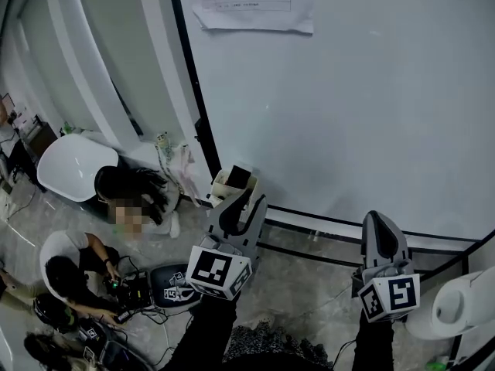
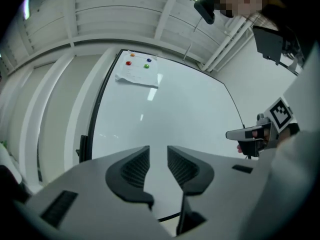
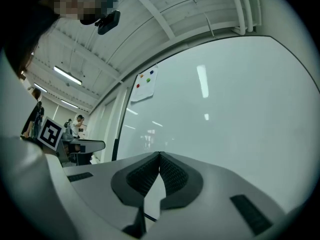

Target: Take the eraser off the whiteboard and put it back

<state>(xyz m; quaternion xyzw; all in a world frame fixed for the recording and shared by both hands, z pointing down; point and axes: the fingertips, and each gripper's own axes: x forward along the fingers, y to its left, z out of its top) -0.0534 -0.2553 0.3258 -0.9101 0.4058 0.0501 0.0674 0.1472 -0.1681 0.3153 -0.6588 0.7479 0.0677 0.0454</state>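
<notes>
I hold both tools up in front of the whiteboard (image 1: 348, 91), each aimed at its pale, bare surface and tipped a little upward. My left gripper (image 2: 158, 155) has its ribbed pads standing a narrow way apart with nothing between them; through the gap I see only the board. My right gripper (image 3: 159, 158) is closed, its two pads meeting at the tips, and it grips nothing. In the head view the left tool sits near the board's lower left corner by the dark frame edge, and the right one is well apart from it, further along the bottom rail. A sheet of paper (image 2: 137, 74) is pinned high on the board with small coloured magnets (image 2: 130, 63). As for the eraser, I cannot pick it out for certain. A pale boxy thing with a dark top (image 1: 234, 178) shows just past my left tool's tip in the head view, but I cannot tell what it is. Off to the left, people (image 1: 73, 273) crouch on the floor among cables.
</notes>
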